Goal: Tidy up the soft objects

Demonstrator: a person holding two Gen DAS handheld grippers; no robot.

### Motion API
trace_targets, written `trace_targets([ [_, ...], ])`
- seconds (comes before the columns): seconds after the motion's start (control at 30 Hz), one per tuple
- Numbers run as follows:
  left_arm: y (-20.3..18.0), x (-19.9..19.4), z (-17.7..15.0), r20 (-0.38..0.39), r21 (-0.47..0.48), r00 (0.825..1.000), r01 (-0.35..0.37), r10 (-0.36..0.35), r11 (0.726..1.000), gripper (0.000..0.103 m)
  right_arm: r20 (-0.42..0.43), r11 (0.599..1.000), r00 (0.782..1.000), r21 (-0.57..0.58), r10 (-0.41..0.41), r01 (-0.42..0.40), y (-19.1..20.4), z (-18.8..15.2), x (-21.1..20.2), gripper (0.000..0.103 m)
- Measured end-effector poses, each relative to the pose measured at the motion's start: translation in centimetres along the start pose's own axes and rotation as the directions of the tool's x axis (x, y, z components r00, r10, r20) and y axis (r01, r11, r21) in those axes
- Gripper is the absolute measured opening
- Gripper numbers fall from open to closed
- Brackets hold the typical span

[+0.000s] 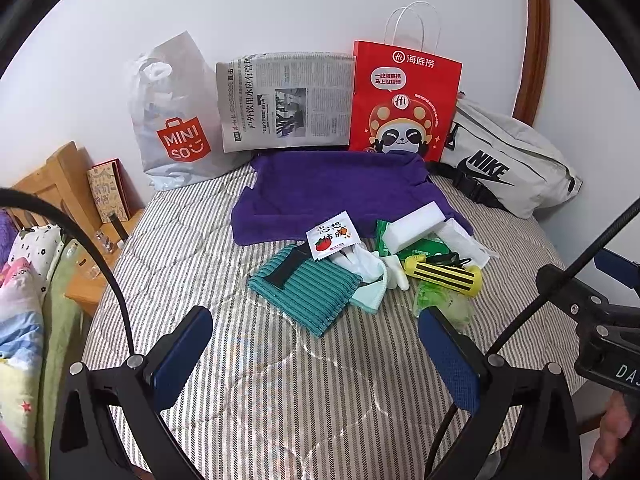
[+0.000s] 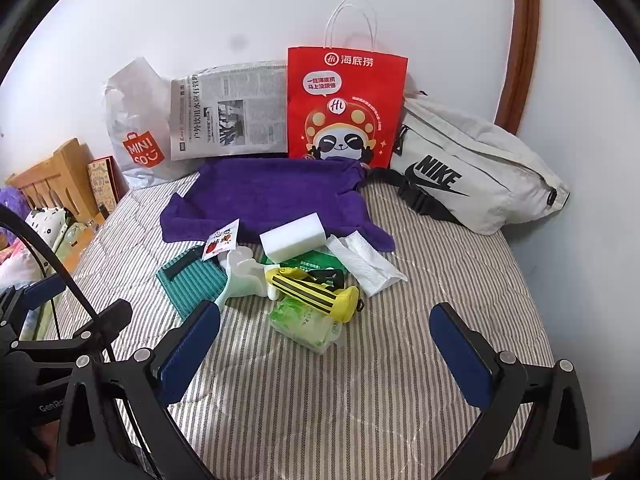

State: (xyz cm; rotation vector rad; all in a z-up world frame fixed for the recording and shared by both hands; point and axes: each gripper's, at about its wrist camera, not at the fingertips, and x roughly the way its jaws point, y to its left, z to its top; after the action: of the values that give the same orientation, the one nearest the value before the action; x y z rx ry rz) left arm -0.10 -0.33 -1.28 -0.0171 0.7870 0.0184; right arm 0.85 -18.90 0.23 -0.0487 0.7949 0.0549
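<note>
Striped grey-and-white quilted bedding point(image 2: 440, 264) is carrying a small heap of soft things in the middle of the bed. A purple terry towel point(image 2: 272, 196) is lying spread at the far side, its front edge touching the heap. On that edge a white rectangular sponge block point(image 2: 294, 236) is resting, with a folded white paper towel point(image 2: 366, 262) just beside it. A teal ribbed cloth point(image 1: 308, 288) is lying at the left of the heap, a small white sachet printed with a tomato point(image 1: 330, 240) sitting on its far corner. A yellow pouch with black stripes point(image 2: 316, 290) is lying across a green plastic-wrapped tissue pack point(image 2: 306, 322).

Both grippers are hovering over the near bedding, well apart from the heap. The left gripper point(image 1: 316, 354) is holding nothing, its jaws standing wide apart; the right gripper point(image 2: 326, 350) is likewise spread wide and empty.

Against the wall, a red paper bag point(image 2: 346, 108) and a grey Nike waist bag point(image 2: 472, 176) are standing side by side.
</note>
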Motion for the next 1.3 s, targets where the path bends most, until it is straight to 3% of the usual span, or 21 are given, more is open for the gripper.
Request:
trace_targets([
  [0.93, -0.5, -0.6, 0.2, 0.027, 0.015, 1.0, 0.004, -0.004, 1.0, 0.103, 0.01, 0.999, 0.999, 0.013, 0.033, -0.033, -0.4, 0.2, 0.4, 0.103],
  [1.1, 0.0, 1.2, 0.3, -0.002, 0.03, 1.0, -0.001, 0.001, 1.0, 0.103, -0.018, 0.999, 0.999, 0.024, 0.037, -0.037, -0.7, 0.3, 2.1, 0.103],
  [1.3, 3.1, 5.0, 0.1, -0.068, -0.027, 0.997, -0.023, 0.021, 0.999, 0.103, -0.056, 0.999, 0.998, 0.041, 0.038, -0.035, -1.6, 0.3, 4.6, 0.103],
])
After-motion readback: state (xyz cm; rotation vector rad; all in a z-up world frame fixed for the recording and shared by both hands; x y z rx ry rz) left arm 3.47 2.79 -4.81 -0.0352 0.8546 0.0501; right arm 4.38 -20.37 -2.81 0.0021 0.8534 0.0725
